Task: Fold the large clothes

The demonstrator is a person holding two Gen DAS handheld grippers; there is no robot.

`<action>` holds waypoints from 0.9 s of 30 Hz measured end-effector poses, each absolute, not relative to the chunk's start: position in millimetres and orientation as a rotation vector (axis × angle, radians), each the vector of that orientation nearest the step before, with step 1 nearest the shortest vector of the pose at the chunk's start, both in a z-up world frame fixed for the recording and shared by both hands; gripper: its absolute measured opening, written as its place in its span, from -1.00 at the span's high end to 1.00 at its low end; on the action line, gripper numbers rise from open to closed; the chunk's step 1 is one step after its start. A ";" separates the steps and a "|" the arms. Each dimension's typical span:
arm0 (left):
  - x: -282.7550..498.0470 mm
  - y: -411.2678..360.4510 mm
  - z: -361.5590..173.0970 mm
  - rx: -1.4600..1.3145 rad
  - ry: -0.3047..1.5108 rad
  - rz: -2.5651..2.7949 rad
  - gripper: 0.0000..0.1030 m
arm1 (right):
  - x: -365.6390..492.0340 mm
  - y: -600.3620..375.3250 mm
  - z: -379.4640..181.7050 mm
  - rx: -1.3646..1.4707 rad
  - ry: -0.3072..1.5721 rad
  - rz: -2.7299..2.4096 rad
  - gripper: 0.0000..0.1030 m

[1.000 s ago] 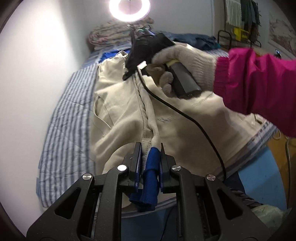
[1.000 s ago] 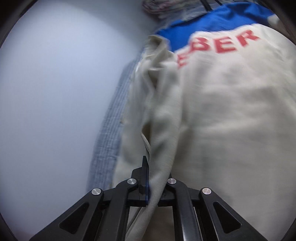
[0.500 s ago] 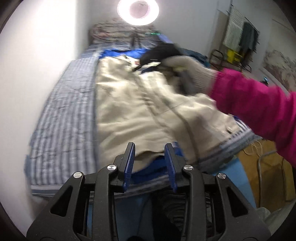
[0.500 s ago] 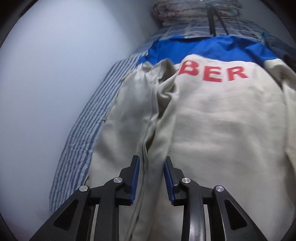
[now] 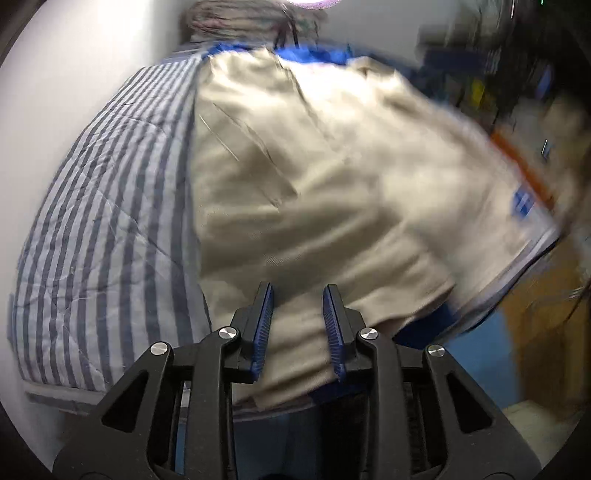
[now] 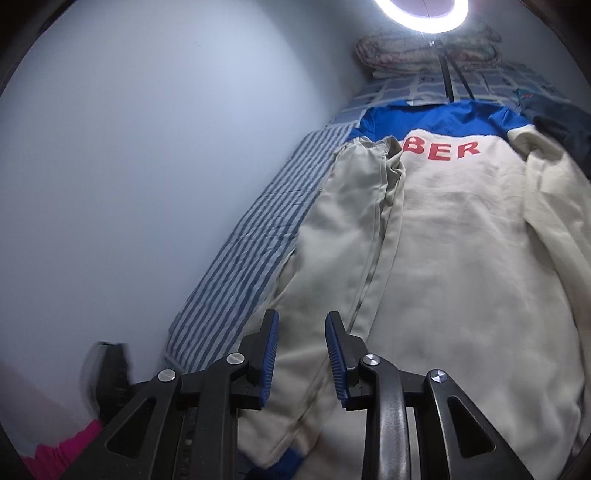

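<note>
A large cream jacket (image 6: 461,258) with a blue yoke and red letters lies back-up on the striped bed sheet (image 6: 258,240). Its sleeve (image 6: 343,229) is folded lengthwise along the jacket's left side, with the blue cuff (image 6: 291,458) at the near end. My right gripper (image 6: 302,321) hovers open above that sleeve with nothing between its pads. In the blurred left wrist view, my left gripper (image 5: 298,295) hangs over the jacket (image 5: 314,177) near its blue hem (image 5: 424,328). Its jaws are closing, but no cloth is pinched between them.
A white wall (image 6: 147,147) runs along the bed's left side. A ring light (image 6: 421,11) and a folded quilt (image 6: 406,51) stand at the bed's far end, and a dark garment (image 6: 561,129) lies at the far right. The person's pink sleeve (image 6: 62,454) shows at bottom left.
The left gripper let go of the blue cuff and the right gripper let go of the cream sleeve. Both opened and drew back; the right rose, showing more of the jacket.
</note>
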State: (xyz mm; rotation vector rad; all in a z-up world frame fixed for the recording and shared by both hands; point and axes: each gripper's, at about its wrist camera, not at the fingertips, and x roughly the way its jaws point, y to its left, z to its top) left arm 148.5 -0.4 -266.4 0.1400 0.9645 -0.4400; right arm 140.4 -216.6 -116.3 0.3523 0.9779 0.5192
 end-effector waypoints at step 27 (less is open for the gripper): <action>157.1 -82.2 -113.1 -0.016 0.720 -0.675 -0.17 | -1.3 -360.8 -53.7 0.371 0.802 -0.048 -0.20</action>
